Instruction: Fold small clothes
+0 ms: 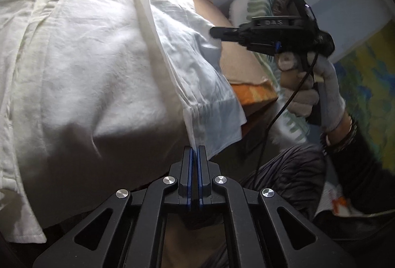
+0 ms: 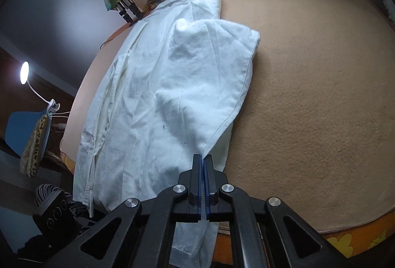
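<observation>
Gripping white shirt [image 2: 158, 100] edge, both grippers

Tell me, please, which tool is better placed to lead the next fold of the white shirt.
Probably the right tool: it is shut on the white shirt at a raised sleeve fold. The left tool pinches the cuff end near the edge.

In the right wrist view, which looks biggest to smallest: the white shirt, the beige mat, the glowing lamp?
1. beige mat
2. white shirt, nearly as large; being nearer the camera may inflate it
3. glowing lamp, smallest, though also farthest away
</observation>
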Demonstrator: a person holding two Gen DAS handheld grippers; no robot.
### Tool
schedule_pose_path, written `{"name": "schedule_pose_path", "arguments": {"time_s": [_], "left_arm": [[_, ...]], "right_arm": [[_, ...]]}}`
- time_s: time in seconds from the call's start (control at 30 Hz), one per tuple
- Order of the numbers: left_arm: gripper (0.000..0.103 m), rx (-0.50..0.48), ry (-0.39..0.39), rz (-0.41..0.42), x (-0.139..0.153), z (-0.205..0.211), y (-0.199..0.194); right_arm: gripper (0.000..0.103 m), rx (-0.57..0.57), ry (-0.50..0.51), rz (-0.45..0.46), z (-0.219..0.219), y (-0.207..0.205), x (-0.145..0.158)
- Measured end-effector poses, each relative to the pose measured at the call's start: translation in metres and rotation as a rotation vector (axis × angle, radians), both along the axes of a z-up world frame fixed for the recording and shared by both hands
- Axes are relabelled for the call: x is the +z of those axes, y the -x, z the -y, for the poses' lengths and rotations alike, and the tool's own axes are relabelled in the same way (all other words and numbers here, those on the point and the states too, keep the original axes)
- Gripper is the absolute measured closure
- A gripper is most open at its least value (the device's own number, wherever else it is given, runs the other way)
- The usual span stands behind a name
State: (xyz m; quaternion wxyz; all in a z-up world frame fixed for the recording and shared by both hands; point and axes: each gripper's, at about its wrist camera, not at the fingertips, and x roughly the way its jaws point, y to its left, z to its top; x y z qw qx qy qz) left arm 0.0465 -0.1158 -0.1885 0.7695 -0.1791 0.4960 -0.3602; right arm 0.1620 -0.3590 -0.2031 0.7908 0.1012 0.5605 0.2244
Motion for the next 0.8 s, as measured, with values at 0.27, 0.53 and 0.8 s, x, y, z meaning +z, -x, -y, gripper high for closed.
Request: {"name": "schedule_pose_path", "arguments": {"time_s": [0.27, 0.53, 0.8], "left_arm": [[0.095, -0.051, -0.175, 0.221, 0.048, 0.001, 0.025], [0.069, -0.144, -0.277, 0.401, 0.058, 0.034, 0.029], [0.067, -0.247, -0.326, 0.451, 0.048, 0.064, 0.035]], "right_arm": [[0.062, 0.001, -0.017, 0.050, 0.024, 0.059, 0.017], [0.061, -0.094, -0.081, -0.040, 0.043, 0.112, -0.008], [0.074, -0.112, -0.122, -0.092, 0.042, 0.119, -0.033]]}}
